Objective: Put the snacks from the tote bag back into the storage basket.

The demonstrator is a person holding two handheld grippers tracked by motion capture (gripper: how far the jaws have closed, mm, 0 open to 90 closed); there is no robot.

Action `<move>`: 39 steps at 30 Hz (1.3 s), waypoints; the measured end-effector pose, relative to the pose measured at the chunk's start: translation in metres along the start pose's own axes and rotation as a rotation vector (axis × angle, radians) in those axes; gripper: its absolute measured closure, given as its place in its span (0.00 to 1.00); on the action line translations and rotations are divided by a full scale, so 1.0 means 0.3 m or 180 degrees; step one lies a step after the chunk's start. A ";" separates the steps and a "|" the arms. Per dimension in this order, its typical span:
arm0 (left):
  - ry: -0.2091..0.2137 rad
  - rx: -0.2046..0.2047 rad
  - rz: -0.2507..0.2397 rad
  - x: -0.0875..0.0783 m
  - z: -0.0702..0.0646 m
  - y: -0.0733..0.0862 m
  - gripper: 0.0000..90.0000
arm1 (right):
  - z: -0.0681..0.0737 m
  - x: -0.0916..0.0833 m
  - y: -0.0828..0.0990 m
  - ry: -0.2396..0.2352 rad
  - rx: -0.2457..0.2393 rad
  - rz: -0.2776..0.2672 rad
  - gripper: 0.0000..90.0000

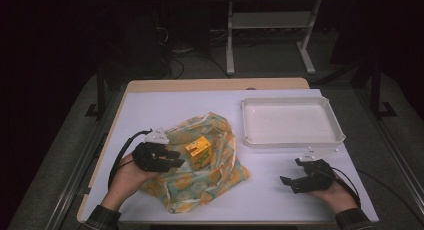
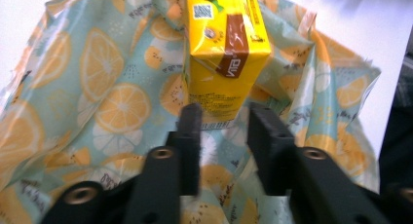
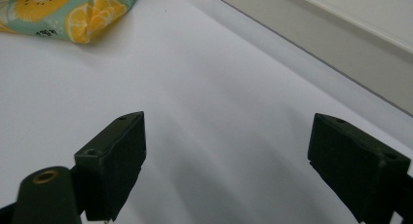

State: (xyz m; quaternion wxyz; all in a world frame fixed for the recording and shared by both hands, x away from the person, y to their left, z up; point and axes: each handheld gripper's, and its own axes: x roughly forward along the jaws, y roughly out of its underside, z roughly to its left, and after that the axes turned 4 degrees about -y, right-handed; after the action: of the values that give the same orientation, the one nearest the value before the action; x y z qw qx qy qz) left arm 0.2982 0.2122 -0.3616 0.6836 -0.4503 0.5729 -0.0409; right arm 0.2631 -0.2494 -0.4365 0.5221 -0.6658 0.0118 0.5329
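High view: the left gripper (image 1: 176,159), held in the person's left hand (image 1: 127,177), lies over the crumpled, lemon-printed pale-blue plastic bag (image 1: 200,182) on the white table covering (image 1: 175,105). Its jaws point at the small yellow drink carton (image 1: 198,151), which stands on the bag just beside the jaw tips. The right gripper (image 1: 289,182) rests well apart on the bare covering, near the front edge of the shallow white rectangular plastic tray (image 1: 292,141).

Left gripper view: the two black jaws stand partly open, a narrow gap between them. The carton's lower end sits just beyond the tips, roughly in line with that gap; nothing lies between the pads, and whether a tip touches the carton cannot be told.

Right gripper view: the jaws stand wide apart and hold nothing, over bare white covering, with a corner of the bag at upper left and the tray wall at upper right.
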 end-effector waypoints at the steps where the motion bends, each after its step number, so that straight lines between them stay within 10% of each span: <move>1: -0.0019 -0.0049 -0.0039 -0.003 -0.005 -0.004 0.63 | 0.001 0.001 0.000 -0.0001 -0.0005 0.0000 0.15; 11: -0.0069 0.0023 -0.0007 0.008 -0.026 -0.070 0.35 | 0.004 0.003 0.001 -0.0020 0.0026 0.0026 0.15; 39: -0.0186 0.0189 0.0463 0.200 -0.028 -0.188 0.34 | -0.001 0.002 0.004 -0.0017 0.0008 0.0014 0.15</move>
State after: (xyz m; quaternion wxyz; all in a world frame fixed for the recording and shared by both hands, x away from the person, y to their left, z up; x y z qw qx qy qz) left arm 0.3378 0.1398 -0.3685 0.7143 -0.3880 0.5824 0.0050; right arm 0.2627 -0.2499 -0.4378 0.5218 -0.6637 0.0125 0.5358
